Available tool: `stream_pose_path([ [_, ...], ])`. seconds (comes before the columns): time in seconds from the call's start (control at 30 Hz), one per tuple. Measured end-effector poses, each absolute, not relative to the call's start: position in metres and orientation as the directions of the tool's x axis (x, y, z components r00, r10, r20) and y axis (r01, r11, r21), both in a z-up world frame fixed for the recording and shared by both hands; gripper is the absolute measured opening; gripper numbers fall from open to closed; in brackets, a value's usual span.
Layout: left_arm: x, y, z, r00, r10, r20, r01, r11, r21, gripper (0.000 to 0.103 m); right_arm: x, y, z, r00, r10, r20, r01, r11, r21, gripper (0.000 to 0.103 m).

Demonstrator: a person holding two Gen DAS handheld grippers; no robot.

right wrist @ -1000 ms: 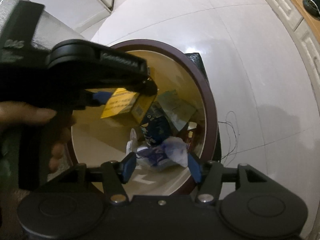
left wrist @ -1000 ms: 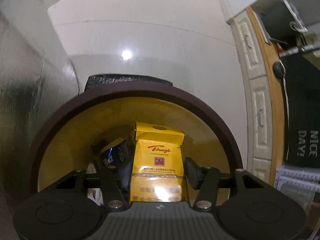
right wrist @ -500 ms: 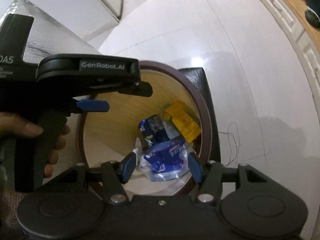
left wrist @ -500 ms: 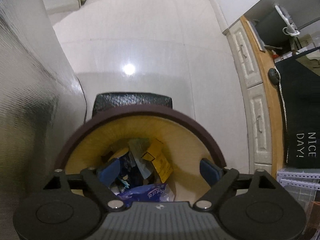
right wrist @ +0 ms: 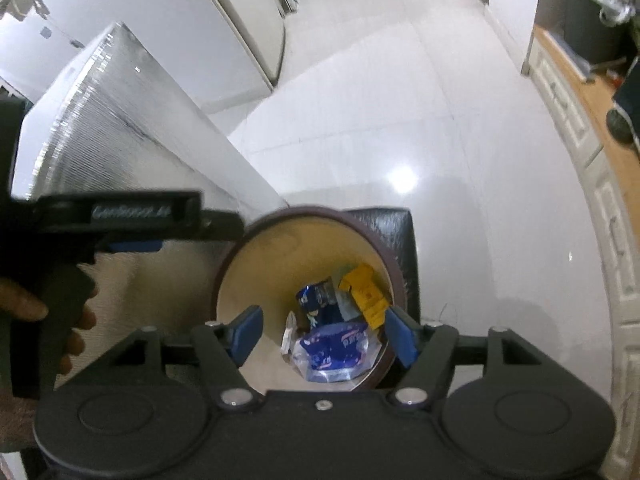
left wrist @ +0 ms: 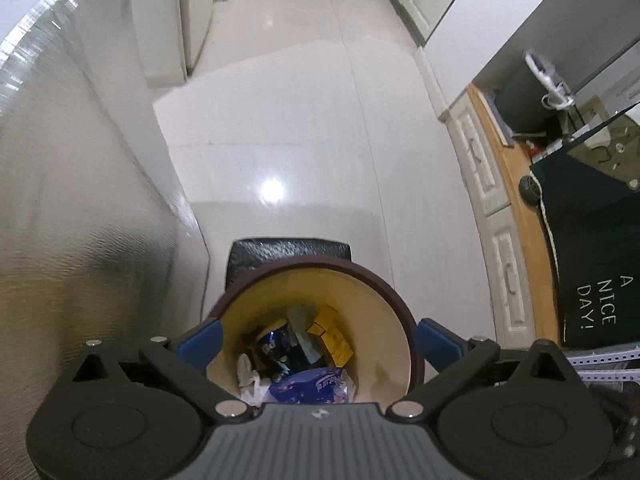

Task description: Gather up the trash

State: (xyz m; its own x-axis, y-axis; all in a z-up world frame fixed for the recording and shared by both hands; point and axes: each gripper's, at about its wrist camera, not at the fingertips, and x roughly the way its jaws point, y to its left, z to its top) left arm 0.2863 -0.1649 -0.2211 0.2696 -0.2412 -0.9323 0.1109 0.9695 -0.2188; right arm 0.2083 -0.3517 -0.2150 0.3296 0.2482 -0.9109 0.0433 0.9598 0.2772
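A round bin with a dark brown rim [left wrist: 384,286] [right wrist: 380,252] and yellow inside stands on the floor below both grippers. In it lie a yellow carton [left wrist: 334,338] [right wrist: 366,290], a blue can [left wrist: 276,338] [right wrist: 316,294], a blue and white plastic wrapper [left wrist: 316,388] [right wrist: 334,350] and white paper. My left gripper [left wrist: 318,338] is open wide and empty, high above the bin. It shows from the side in the right wrist view [right wrist: 136,224], held by a hand. My right gripper [right wrist: 324,338] is open and empty above the bin.
A black block [left wrist: 290,250] stands behind the bin. A silver ribbed cabinet [left wrist: 72,216] rises on the left. A wooden-topped cabinet with white drawers [left wrist: 486,184] and a dark "A NICE DAY!" cloth [left wrist: 596,304] run along the right. Glossy white tiles [left wrist: 288,120] stretch ahead.
My left gripper opened and let go of the yellow carton, which fell into the bin. Both grippers have risen well above the bin.
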Motion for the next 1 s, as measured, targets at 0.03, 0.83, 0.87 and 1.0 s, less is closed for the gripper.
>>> stream_pose_path([
  [0.03,0.281,-0.162,-0.211,0.284,-0.241,-0.928,0.112,0.97,-0.218,0.103,0.207,-0.352,-0.205,0.343,0.24,-0.908,0.037,0.963,0.268,0.073],
  [0.83,0.163,-0.109,-0.035,0.591,-0.124,-0.797,0.07,0.992,-0.102,0.103,0.145,-0.351,-0.038,0.613,0.2,-0.764,-0.098,0.979,0.177,0.103],
  [0.87,0.158,-0.107,-0.032,0.594,-0.127,-0.794,0.077,0.992,-0.101,0.103,0.14,-0.35,-0.034,0.622,0.194,-0.759,-0.094,0.98,0.173,0.103],
  [1.0,0.139,-0.1,-0.025,0.608,-0.139,-0.782,0.097,0.99,-0.101,0.103,0.12,-0.347,-0.021,0.661,0.173,-0.731,-0.071,0.983,0.168,0.103],
])
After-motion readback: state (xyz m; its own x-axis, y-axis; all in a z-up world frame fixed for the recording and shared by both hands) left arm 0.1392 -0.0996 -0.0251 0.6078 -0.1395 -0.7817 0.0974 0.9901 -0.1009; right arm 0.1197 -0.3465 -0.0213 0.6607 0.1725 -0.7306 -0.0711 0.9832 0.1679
